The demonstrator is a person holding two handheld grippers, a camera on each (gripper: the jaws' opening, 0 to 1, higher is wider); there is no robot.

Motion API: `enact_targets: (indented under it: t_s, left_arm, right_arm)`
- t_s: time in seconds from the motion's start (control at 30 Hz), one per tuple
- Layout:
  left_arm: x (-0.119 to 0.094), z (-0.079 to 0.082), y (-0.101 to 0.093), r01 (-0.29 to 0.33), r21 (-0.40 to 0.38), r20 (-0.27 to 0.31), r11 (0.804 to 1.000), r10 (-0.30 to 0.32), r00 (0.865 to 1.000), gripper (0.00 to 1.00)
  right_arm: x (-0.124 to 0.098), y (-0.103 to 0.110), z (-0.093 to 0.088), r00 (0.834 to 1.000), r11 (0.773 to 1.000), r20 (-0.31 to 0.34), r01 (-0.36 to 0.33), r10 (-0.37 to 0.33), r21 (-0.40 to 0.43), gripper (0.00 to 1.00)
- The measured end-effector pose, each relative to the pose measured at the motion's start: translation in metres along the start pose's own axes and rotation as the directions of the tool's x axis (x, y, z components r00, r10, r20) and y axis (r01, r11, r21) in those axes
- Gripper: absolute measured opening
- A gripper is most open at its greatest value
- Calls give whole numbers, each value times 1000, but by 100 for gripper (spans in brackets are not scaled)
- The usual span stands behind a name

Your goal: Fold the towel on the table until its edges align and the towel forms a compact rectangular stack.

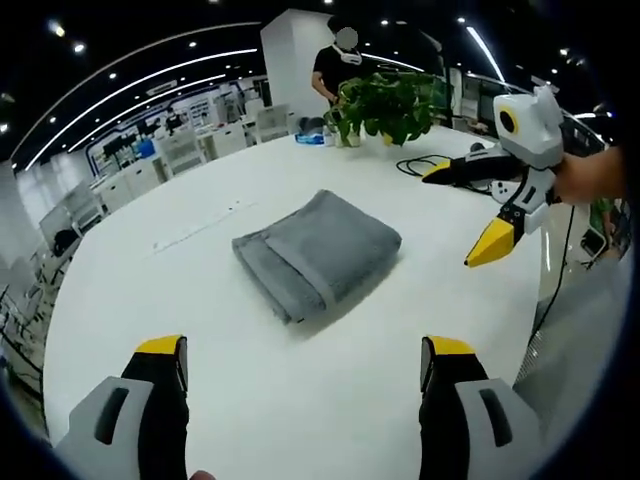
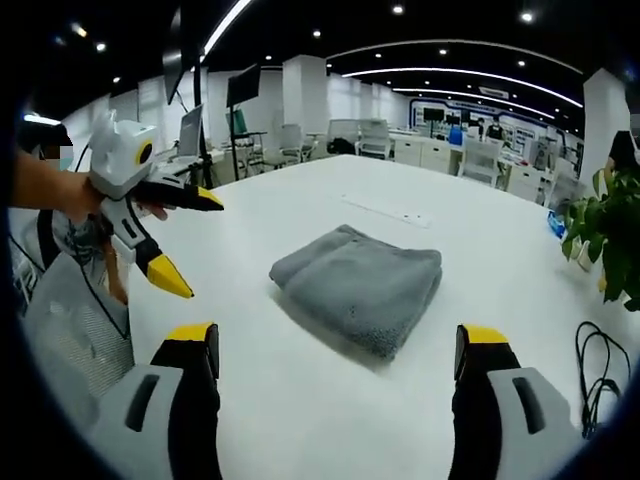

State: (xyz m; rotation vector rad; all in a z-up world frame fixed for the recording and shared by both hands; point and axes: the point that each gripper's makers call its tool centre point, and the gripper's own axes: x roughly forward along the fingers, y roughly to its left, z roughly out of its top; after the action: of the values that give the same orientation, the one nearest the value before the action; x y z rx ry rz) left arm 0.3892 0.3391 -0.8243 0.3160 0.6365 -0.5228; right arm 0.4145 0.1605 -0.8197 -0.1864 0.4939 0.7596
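Hovering both grippers, left gripper [image 1: 304,362] and right gripper [image 2: 339,351], jaws spread and empty, beside the folded towel [image 1: 317,252], checking edge alignment before pressing flat.

You are working over a broad white table with a rounded edge [image 1: 150,290], and a grey terry towel folded into a thick rectangle [image 1: 318,254] lies flat near its middle. At the far side of the table in the left gripper view you have a leafy green potted plant [image 1: 385,103] and a small blue and white pack [image 1: 309,138] just left of it, while a black cable [image 1: 420,163] coils on the surface to the plant's right. A long white strip [image 2: 385,211] lies flat on the tabletop beyond the towel in the right gripper view.
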Motion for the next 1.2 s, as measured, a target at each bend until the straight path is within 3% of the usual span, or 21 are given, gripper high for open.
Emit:
enact_targets:
  t_s: [0.4, 0.5, 0.83, 0.97, 1.03, 1.2]
  left_arm:
    - [-17, -5, 3, -31, -9, 80, 999, 32, 996, 99]
    - [-27, -7, -5, -35, -11, 94, 999, 36, 995, 99]
    - [-49, -20, -26, -40, -14, 132, 999, 42, 990, 99]
    - [-58, -25, -27, -51, -34, 162, 998, 56, 985, 99]
    - [-61, -28, -25, -63, -30, 166, 998, 67, 984, 99]
    - [-69, -39, -21, -93, -15, 156, 996, 94, 983, 99]
  right_arm:
    - [-17, 13, 4, 999, 1000, 33, 25, -25, 8, 98]
    - [-25, 21, 4, 998, 999, 41, 39, -39, 7, 97]
    - [-50, 40, -18, 996, 996, 9, 90, -90, 13, 97]
    - [-65, 49, -22, 993, 993, 21, 115, -115, 16, 97]
    - [-63, 37, -23, 991, 991, 31, 131, -131, 22, 99]
    - [-77, 43, -28, 982, 984, 60, 177, -178, 31, 99]
